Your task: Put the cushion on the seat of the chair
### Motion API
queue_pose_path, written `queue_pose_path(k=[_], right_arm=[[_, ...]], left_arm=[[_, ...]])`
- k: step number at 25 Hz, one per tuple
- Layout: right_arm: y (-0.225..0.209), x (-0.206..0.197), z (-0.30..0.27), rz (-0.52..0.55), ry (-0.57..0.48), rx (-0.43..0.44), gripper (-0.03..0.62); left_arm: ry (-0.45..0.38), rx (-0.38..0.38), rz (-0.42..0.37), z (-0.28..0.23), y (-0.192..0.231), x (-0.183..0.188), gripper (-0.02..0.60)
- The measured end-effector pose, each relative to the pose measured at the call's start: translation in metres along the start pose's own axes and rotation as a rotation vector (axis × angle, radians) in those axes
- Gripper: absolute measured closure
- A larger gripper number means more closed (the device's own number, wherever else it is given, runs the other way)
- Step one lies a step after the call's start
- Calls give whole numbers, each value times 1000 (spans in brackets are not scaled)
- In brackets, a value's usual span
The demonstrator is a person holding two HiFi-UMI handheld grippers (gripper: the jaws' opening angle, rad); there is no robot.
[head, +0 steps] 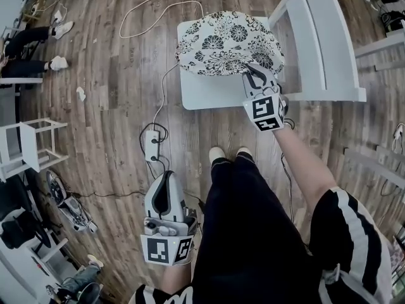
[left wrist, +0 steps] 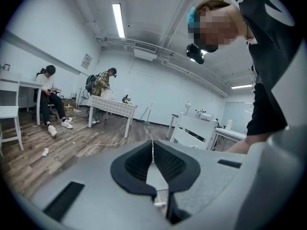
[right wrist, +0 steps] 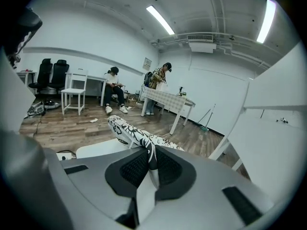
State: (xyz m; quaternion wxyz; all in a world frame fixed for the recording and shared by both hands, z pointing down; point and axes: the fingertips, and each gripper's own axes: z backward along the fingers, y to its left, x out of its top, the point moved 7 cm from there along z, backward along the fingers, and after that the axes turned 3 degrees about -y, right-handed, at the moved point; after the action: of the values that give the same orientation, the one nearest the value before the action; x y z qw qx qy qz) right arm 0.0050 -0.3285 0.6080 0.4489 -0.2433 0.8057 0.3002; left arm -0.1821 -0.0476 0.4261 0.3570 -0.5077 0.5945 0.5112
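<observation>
Closest to me hung the left gripper (head: pixel 166 177), low beside the person's dark trouser legs. Its two jaws were pressed together with nothing between them, which the left gripper view (left wrist: pixel 152 146) showed plainly. Two white shoe tips (head: pixel 228 152) stood on the wood floor (head: pixel 114 106) just ahead of the legs.

Farther out, the right gripper (head: pixel 253 76) was pinched on the near edge of the one cushion (head: pixel 221 43), a black-and-white floral pad. In the right gripper view (right wrist: pixel 149 153) a fold of that fabric sat squeezed between the two pads, and the cushion (right wrist: pixel 125 130) ran away from the jaws, tilted up at its far end.

The cushion lay over the seat (head: pixel 202 92) of the one white chair (head: pixel 323 37), covering its far and right part. A bare strip of seat showed along the near and left sides. I could not tell how much of the cushion actually rested on the seat.

On the floor I counted one white power strip (head: pixel 152 145), with one white cable (head: pixel 142 14) looping past the chair. Two other people showed in the right gripper view: one seated (right wrist: pixel 114 87), one standing (right wrist: pixel 160 80) at a table (right wrist: pixel 169 100).
</observation>
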Motion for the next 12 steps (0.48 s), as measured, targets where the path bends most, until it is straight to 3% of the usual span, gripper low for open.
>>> queue_pose_path(k=[12], right_arm=[[39,-43,-9,57,88,75,562]], left_arm=[[40,-8,23,3,9,-25,568]])
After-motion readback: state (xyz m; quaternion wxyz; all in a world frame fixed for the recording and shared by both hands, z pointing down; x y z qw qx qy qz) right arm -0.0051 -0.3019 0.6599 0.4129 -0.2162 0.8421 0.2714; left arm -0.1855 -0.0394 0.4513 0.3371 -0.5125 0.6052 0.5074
